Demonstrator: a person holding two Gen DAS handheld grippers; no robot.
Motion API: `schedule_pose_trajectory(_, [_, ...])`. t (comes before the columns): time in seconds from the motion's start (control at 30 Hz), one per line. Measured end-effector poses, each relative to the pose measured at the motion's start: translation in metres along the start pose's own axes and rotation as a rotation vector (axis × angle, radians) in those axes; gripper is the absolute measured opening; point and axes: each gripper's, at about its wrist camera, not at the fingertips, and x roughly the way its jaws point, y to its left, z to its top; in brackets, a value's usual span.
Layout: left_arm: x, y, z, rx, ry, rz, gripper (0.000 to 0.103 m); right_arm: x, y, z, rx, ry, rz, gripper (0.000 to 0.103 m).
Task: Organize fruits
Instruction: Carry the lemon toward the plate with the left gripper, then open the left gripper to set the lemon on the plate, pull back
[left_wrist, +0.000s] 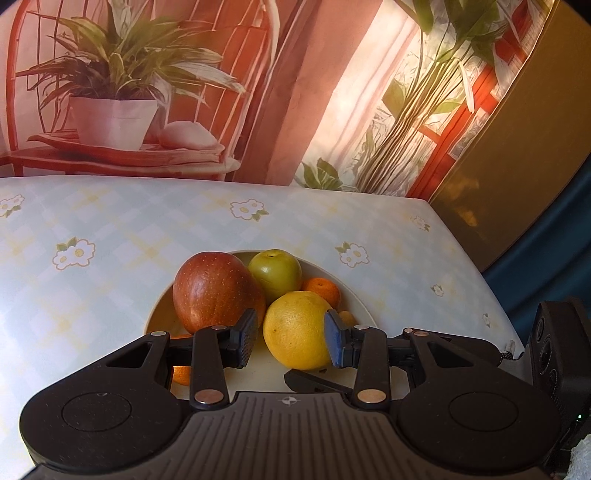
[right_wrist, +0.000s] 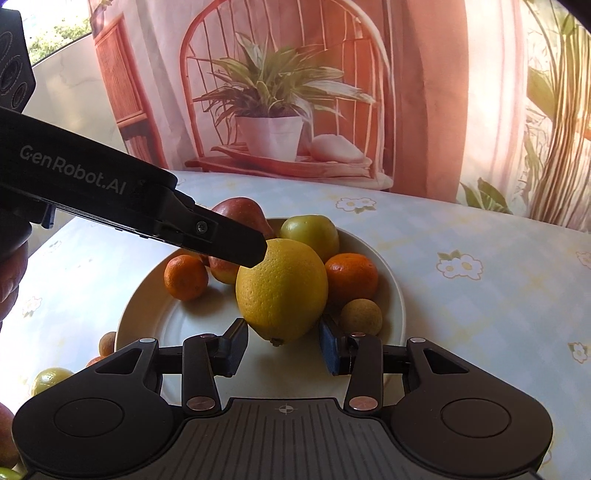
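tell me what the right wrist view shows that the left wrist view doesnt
Only the right wrist view: loose fruit beside the plate, a green one and a small brown one, plus a hand at the left edge. Only the left wrist view: the table's far right corner. Both: the plate with the big yellow fruit, red apple and green apple.

"GenRobot.AI" in pale letters on the black left hand-held gripper body

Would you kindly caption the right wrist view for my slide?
Both grippers, right and left, meet at a large yellow citrus on a white plate of fruit.
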Motion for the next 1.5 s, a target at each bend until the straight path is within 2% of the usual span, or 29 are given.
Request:
schedule_pose_trajectory(0.23, [-0.010, -0.005, -0.002, 0.017, -0.022, 0.028, 0.040, -0.003, 0.006, 0.003, 0.012, 0.009, -0.019, 0.039])
schedule_pose_trajectory(0.8, [-0.062, -0.006, -0.019, 0.074, -0.069, 0.119, 0.042, -0.052, 0.027, -0.004, 0.025, -0.046, -0.047, 0.039])
schedule_pose_trajectory(1.1, [-0.101, 0.020, -0.040, 0.083, -0.080, 0.208, 0.043, -0.069, 0.049, -0.018, 0.052, -0.067, -0.043, 0.039])
schedule_pose_trajectory(1.5, [-0.145, 0.059, -0.079, 0.062, -0.116, 0.303, 0.043, -0.069, 0.087, -0.027, 0.061, -0.043, -0.014, 0.039])
